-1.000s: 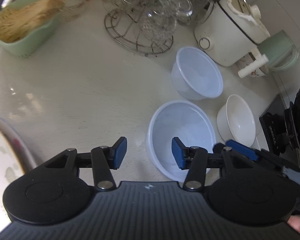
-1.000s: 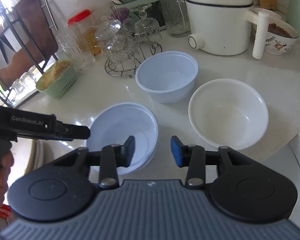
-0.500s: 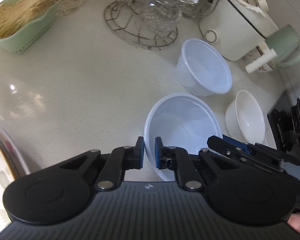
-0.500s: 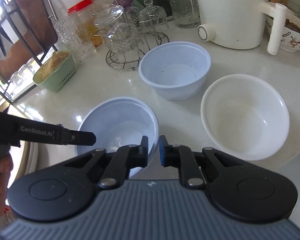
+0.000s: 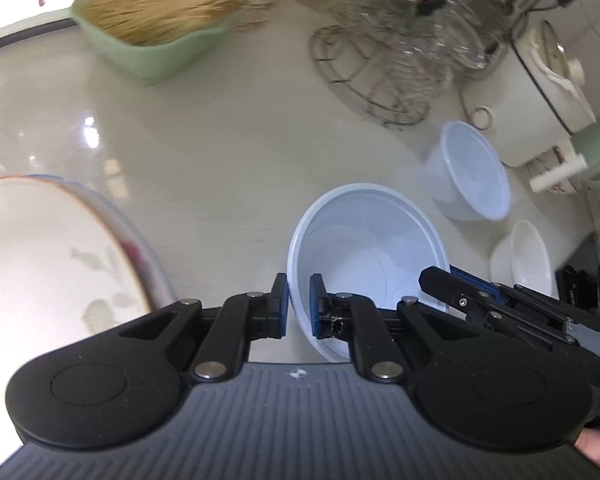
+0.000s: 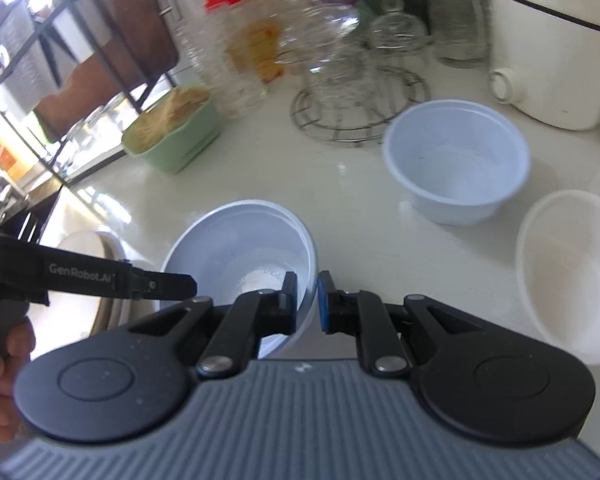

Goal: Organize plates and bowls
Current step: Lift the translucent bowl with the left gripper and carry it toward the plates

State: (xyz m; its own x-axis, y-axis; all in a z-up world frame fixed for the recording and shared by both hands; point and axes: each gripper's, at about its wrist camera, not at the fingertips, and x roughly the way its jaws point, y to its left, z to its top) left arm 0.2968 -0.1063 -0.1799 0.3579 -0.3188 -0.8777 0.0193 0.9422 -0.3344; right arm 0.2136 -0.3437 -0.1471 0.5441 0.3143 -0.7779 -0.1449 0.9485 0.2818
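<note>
Both tongs, left and right, now pinch bowl rim, bowl lifted and tilted; stack next at 1 o'clock.

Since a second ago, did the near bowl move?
Yes. The near bowl, gripped on both rims, is tilted and farther left from the other blue bowl.

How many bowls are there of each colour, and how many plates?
Blue bowls: 2, one pinched at its rim by both tools, left tool and right tool, and one standing apart.
White bowls: 1.
Plates: 1 clearly seen; I cannot tell if more lie under it.
Total: 4.
</note>
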